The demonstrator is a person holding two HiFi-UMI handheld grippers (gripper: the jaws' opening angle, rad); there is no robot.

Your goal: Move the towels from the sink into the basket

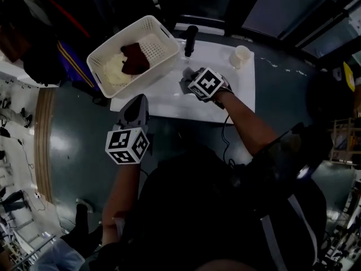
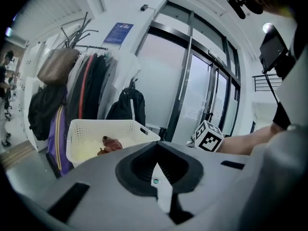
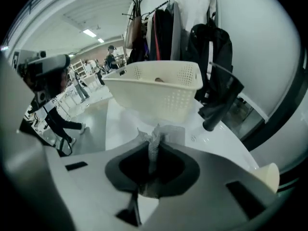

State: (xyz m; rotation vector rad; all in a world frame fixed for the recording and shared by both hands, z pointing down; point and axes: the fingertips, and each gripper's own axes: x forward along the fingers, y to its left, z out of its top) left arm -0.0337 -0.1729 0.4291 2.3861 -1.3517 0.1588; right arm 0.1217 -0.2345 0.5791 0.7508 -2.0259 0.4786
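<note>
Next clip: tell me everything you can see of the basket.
The basket is white, plastic by its look, rectangular with rounded corners, a rolled rim and walls pierced with small holes. It stands upright at the far left corner of the white counter, turned diagonally in the head view. Inside lie a dark red towel and, beside it, a cream towel. A black faucet stands just right of it.

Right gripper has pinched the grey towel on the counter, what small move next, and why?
Probably lift the right gripper and carry it toward the white basket: its jaws are shut on the grey towel, which touches the counter, and the basket stands close ahead.
</note>
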